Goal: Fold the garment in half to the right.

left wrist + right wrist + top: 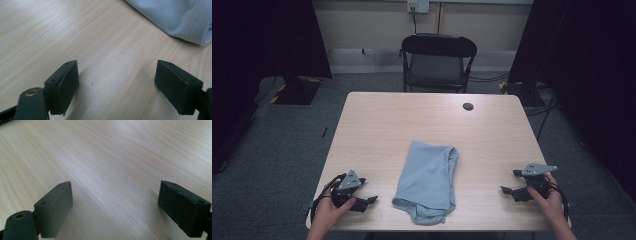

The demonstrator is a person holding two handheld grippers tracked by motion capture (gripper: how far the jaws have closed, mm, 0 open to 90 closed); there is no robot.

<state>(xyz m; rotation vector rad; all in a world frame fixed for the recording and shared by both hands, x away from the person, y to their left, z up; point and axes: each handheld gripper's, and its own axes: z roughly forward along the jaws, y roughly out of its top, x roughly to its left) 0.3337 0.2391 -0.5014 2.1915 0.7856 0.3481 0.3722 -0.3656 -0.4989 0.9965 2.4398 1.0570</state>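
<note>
Wooden table (492,125) bears one folded blue cloth (428,180) between two released hand-held grippers, left hand-held gripper (371,200) and right hand-held gripper (504,189).

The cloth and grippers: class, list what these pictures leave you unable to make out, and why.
- Cloth: high view, folded over itself, so what garment it is and its underside stay hidden.
- Cloth: left gripper view, cut off by the top and right edges.
- Small dark disc on the table: high view, too small to identify.
- Forearms: high view, cut off by the bottom edge behind the left gripper and right gripper.
</note>
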